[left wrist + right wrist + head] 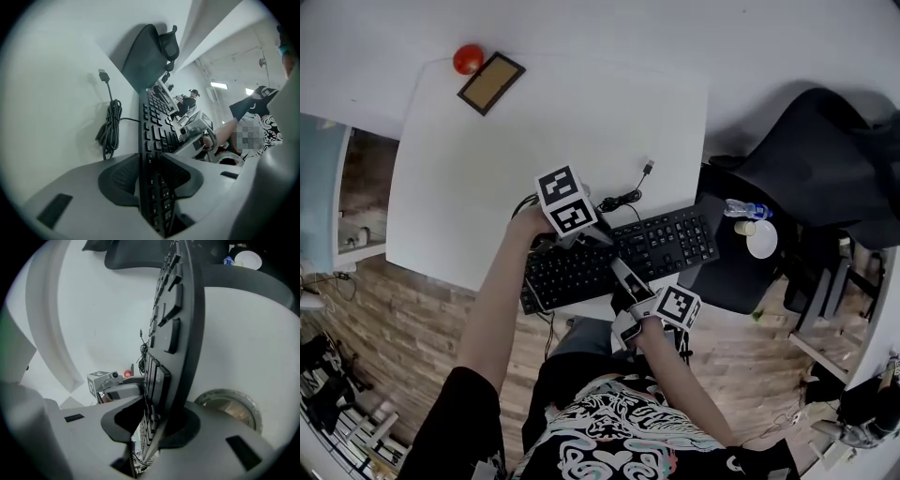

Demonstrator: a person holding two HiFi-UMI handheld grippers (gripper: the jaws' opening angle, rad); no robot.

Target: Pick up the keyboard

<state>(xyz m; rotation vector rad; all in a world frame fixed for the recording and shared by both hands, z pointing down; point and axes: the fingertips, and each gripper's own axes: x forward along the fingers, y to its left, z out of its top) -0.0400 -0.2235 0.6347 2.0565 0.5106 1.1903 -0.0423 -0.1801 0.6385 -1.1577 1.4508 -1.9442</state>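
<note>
Left tongs [584, 239] are closed on the far long edge of the keyboard [666, 244], towards its left end; the left gripper view shows both pads pressed against it. Black keyboard lies along the near edge of the white bench [487, 159]; whether it has left the surface cannot be told. Its coiled cable [619, 200] rests on the bench just beyond it. Right tongs [619, 266] straddle the near long edge, jaws wide: one pad sits against the underside, the other stands clear of the keys. A dark chair [825, 159] stands right of the bench.
</note>
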